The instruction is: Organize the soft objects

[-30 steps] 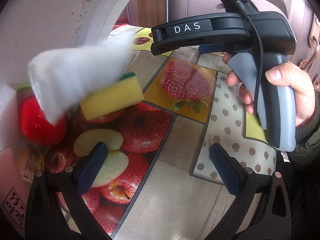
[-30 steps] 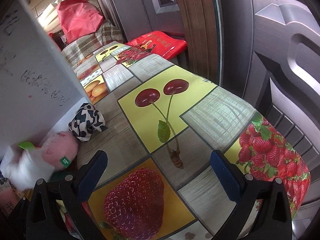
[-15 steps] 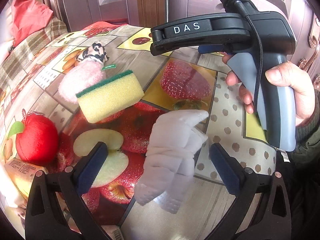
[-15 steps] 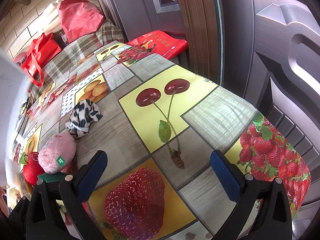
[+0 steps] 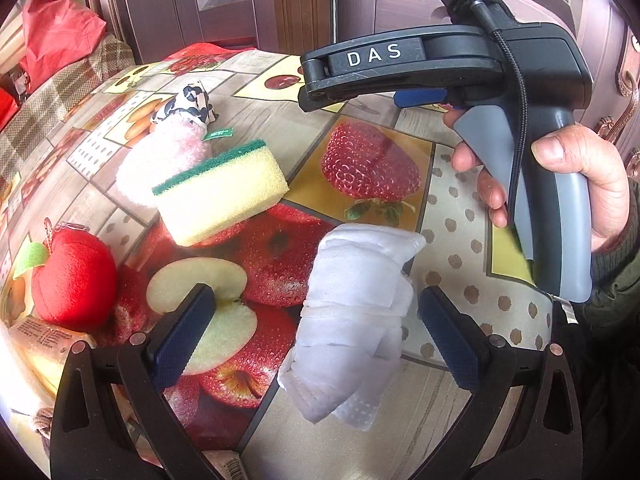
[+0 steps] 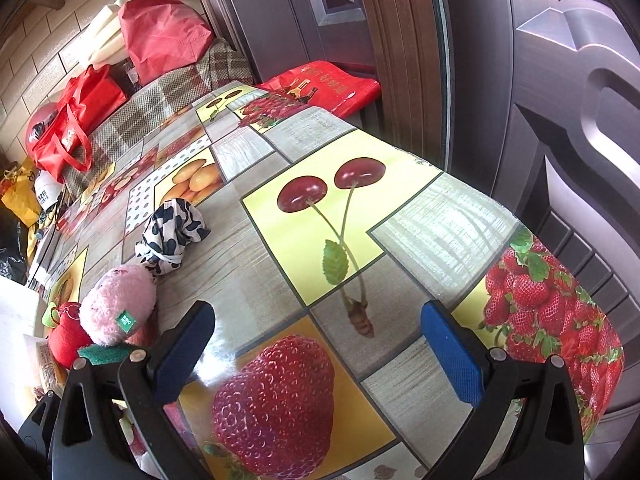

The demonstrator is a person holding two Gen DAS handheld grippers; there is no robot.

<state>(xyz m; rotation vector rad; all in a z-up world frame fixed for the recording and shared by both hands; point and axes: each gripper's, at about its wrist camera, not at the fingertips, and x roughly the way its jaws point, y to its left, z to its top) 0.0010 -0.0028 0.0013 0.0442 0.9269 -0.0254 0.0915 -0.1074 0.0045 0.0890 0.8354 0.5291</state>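
Our left tongs [image 5: 316, 332] stand released with the white cloth [image 5: 352, 320] lying between the pads, nearer the right pad, long axis running away from us. Right tongs [image 6: 320, 350] are released and farther off.

text: "DAS" | on: right gripper [image 5: 400, 54] body | other labels: too small to read

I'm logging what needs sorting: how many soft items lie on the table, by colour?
White: 1, folded cloth
Yellow and green: 1, sponge
Pink: 1, plush
Red: 1, plush apple
Black and white: 1, patterned cloth
Total: 5
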